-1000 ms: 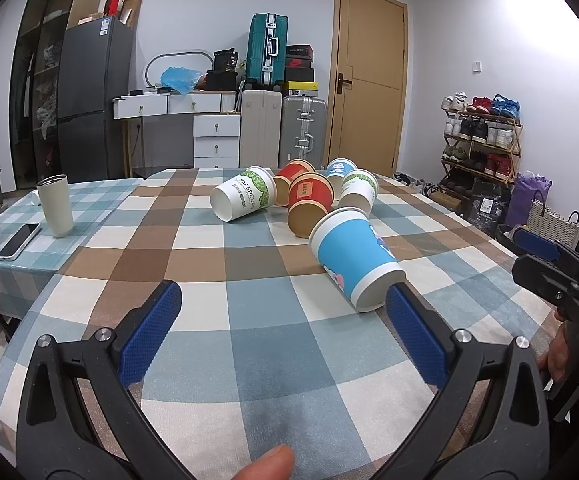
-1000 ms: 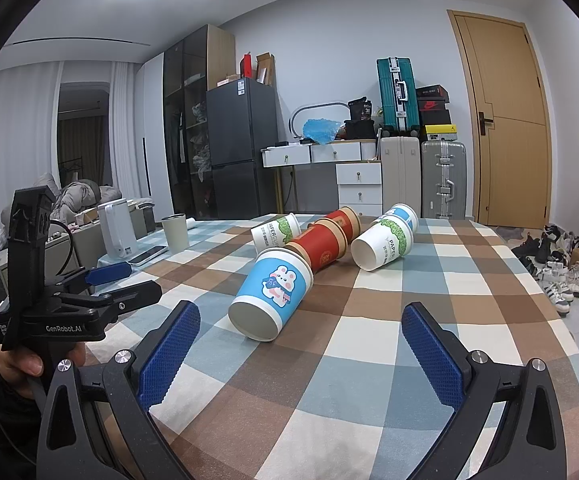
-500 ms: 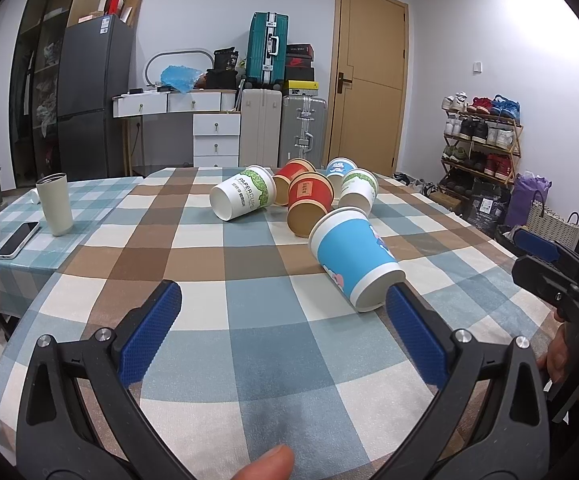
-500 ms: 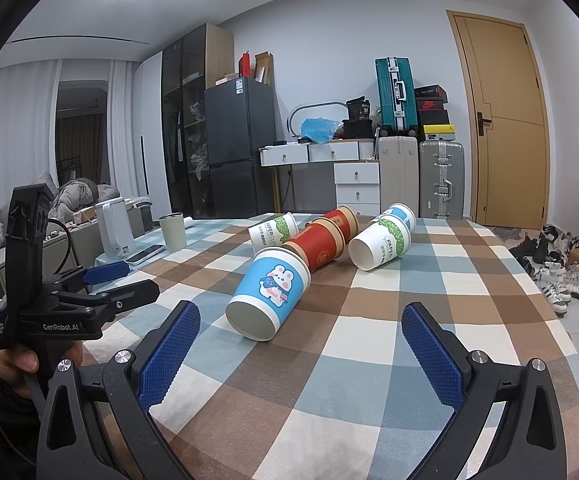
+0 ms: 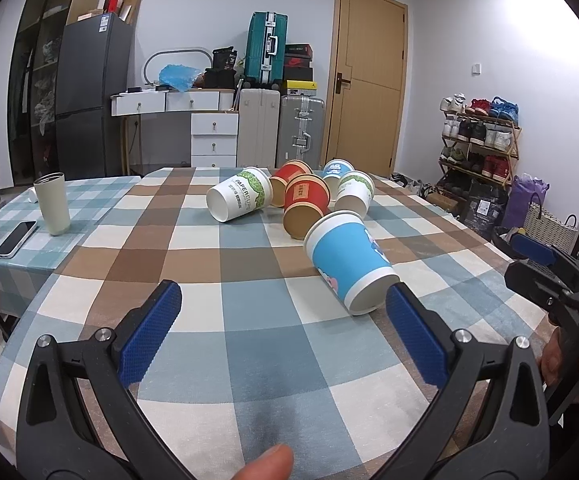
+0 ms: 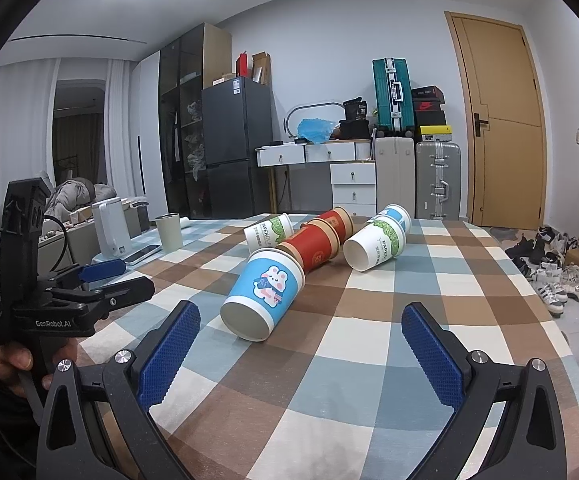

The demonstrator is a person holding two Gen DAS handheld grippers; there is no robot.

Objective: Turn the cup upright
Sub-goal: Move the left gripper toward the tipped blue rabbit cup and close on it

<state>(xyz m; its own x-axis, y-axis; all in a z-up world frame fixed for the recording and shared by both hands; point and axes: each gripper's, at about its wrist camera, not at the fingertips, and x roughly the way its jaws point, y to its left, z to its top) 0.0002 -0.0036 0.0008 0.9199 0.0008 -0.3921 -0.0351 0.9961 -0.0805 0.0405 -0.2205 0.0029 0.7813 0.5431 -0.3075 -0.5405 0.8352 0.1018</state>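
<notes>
A checked tablecloth [image 5: 249, 320] in brown, blue and cream covers the table that carries everything here. On it, nearest the cameras, a blue paper cup with a rabbit print [image 6: 265, 294] lies on its side, its open mouth turned toward the right wrist camera and its base pointing at the cluster behind. Just behind the blue cup, five more paper cups lie tipped over in a tight group: a red cup [image 6: 315, 246] touching its base end, a white-and-green cup marked PAPERCUP [image 5: 239, 199] to its left in the left wrist view, and the others packed beyond.

The left gripper [image 5: 283, 330] hovers over the cloth just in front of the blue cup, jaws spread wide and empty, its right pad [image 5: 415, 340] close beside the cup's rim. The right gripper [image 6: 299, 354] likewise stands wide apart with nothing between its blue pads, low before the cup's mouth.
</notes>
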